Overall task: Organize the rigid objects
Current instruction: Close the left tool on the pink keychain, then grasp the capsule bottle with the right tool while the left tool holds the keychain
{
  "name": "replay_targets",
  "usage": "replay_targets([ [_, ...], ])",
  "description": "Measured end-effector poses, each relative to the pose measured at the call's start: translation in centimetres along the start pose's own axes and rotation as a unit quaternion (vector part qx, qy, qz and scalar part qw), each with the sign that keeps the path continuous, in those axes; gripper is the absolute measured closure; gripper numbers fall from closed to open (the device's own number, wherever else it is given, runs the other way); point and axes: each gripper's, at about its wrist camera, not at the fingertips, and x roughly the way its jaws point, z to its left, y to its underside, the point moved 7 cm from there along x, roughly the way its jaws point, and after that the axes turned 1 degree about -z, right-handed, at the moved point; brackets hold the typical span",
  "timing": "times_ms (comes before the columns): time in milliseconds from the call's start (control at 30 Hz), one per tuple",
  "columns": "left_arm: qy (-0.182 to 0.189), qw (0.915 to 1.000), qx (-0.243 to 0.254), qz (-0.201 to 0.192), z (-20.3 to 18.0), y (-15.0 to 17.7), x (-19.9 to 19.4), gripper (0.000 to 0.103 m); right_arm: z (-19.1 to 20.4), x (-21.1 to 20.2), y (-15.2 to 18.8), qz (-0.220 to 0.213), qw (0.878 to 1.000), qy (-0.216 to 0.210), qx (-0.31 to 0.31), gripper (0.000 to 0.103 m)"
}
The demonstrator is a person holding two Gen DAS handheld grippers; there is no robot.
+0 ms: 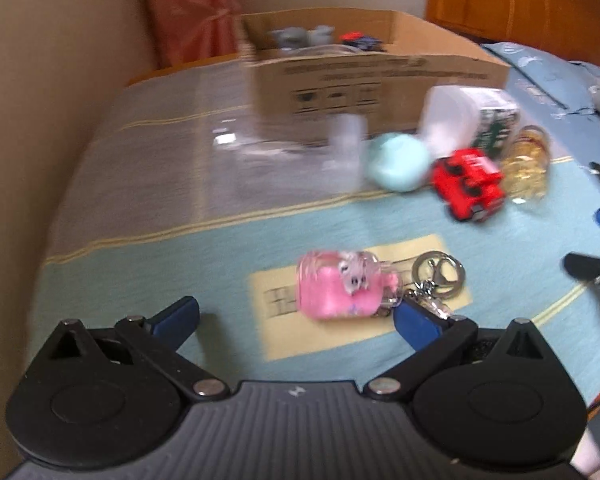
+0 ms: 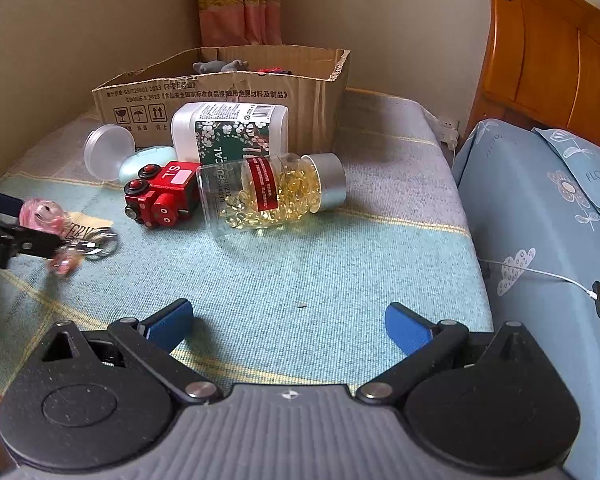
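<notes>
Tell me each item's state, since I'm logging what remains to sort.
Cardboard box: open-topped, toys inside.
Capsule bottle: capped, lying on its side.
White bottle: lying down.
Red toy car: tipped over.
Pink keychain: lying flat on the cloth.
Left gripper: open.
Right gripper: open, empty.

Plain beige walls (image 2: 400, 20) meet in a corner, where a curtain (image 2: 240, 0) hangs in bands of pink and cream with a yellow-green patterned stripe. The bench (image 2: 300, 264) is spread with a woven cloth, grey toward the wall and pale blue nearer, crossed by thin yellow lines. To the right stands a bed with a glossy orange-brown wooden headboard (image 2: 552, 60); its bedding (image 2: 540, 208) is dusty blue, printed with white flowers and clouds. A white wall socket (image 2: 450, 125) sits low between bench and bed. Soft daylight fills the room evenly.
</notes>
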Motion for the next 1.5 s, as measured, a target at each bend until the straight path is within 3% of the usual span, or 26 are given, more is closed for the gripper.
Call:
replay_targets([
  [100,-0.026,0.9993,0.025,-0.011,0.4,0.2,-0.7,0.001,0.0,0.2,-0.2,0.000,1.000,-0.004,-0.004,0.000],
  [300,-0.013,0.9968,0.064,-0.047,-1.7,-0.6,-0.6,0.002,0.0,0.6,-0.6,0.000,1.000,-0.006,-0.008,0.000],
  [467,0.003,0.9978,0.017,-0.064,-1.1,-1.3,-1.3,0.020,-0.1,0.5,-0.6,-0.001,1.000,-0.006,-0.008,0.000],
  [567,0.013,0.9971,-0.015,-0.073,-0.6,-1.6,-1.7,0.021,0.0,0.5,-0.6,0.000,1.000,-0.006,-0.009,0.000],
  [900,-0.003,0.9987,-0.021,-0.046,0.3,-0.7,-0.6,0.031,0.0,0.6,-0.6,0.001,1.000,-0.007,-0.010,0.000],
  [967,0.003,0.9989,-0.024,-0.040,0.4,-0.4,-0.8,0.044,0.0,0.7,-0.7,0.002,1.000,-0.011,-0.014,0.000],
  [1033,0.011,0.9988,-0.028,-0.038,0.1,-0.5,-0.8,0.049,0.0,0.9,-0.8,0.003,1.000,-0.016,-0.020,0.000],
  [1500,0.020,0.9983,-0.035,-0.043,-0.1,-1.0,-0.2,0.053,-0.7,1.7,-5.0,-0.014,0.993,-0.096,-0.067,0.000],
])
